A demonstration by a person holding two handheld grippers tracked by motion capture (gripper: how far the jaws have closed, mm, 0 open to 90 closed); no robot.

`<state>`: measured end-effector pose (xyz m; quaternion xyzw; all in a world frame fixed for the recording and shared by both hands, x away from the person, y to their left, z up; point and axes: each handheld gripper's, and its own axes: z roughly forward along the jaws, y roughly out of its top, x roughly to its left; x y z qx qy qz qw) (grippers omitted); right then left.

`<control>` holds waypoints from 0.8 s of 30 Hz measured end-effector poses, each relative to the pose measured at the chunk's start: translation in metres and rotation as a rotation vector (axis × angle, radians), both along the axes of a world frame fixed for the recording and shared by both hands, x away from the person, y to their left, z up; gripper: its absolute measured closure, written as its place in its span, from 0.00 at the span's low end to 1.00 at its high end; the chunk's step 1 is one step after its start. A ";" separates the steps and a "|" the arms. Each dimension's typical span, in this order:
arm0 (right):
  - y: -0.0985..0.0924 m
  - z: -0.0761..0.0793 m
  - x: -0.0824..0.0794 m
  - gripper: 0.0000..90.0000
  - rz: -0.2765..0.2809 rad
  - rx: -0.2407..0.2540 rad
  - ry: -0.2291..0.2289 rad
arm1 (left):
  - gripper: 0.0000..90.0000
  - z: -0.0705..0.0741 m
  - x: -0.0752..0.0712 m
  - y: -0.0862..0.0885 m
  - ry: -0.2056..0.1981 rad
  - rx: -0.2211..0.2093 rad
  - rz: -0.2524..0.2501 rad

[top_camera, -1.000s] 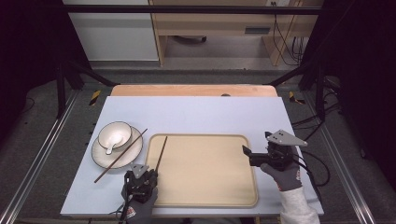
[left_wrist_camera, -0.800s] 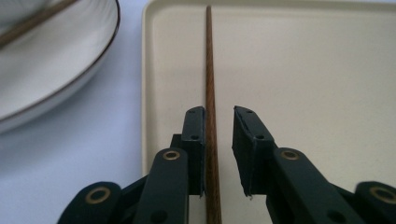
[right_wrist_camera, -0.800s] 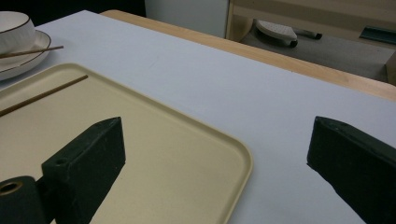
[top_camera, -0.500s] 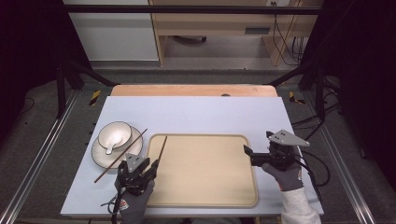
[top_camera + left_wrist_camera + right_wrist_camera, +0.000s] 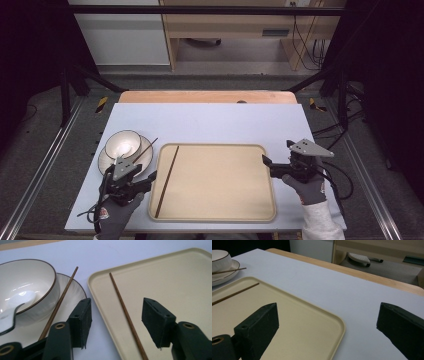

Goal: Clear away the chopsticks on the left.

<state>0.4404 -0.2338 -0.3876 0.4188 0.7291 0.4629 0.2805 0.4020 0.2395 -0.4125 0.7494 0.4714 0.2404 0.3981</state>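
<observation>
1. The left gripper (image 5: 148, 180) hovers at the tray's (image 5: 260, 216) left edge, jaws spread wide and pinching nothing. In the left gripper view (image 5: 115, 320) one jaw hangs over the bare bench, the other over the tray floor.

2. One chopstick (image 5: 125, 315) lies inside the tray along its left edge, running from the far left corner toward the near one. It sits between the jaws, but apart from both.

3. The second chopstick (image 5: 58, 306) rests slanted across the plate (image 5: 76, 290), leaning against the bowl (image 5: 30, 272) at the bench's left side. A white spoon (image 5: 10, 315) sits in that bowl.

4. My read: the plate chopstick is the next pick. To do it well, swing the jaws left, square them across the stick, and close near its low end where it clears the bowl.

5. Come in low and gently; the stick is thin and round, so it could roll off the plate rim or skate away if only one pad touches.

6. The right gripper (image 5: 267, 165) waits at the tray's right edge, jaws spread and empty; in the right gripper view (image 5: 328, 327) they straddle the tray's far right corner. Best kept there, ready to steady the tray.
</observation>
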 end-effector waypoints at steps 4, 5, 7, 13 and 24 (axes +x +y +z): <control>0.001 -0.001 0.001 0.05 -0.002 -0.007 0.006 | 0.41 -0.005 -0.001 0.012 0.016 0.020 -0.020; 0.002 -0.002 0.001 0.05 0.001 -0.011 0.007 | 0.40 -0.006 -0.001 0.013 0.013 0.010 -0.020; 0.002 -0.002 0.000 0.05 0.002 -0.008 0.009 | 0.39 -0.009 -0.001 0.017 0.026 0.014 -0.034; 0.004 -0.004 0.001 0.05 0.008 -0.020 0.015 | 0.37 -0.016 0.003 0.029 0.044 0.007 -0.039; 0.006 -0.006 0.002 0.05 0.009 -0.032 0.020 | 0.37 -0.022 0.014 0.048 0.072 0.076 -0.002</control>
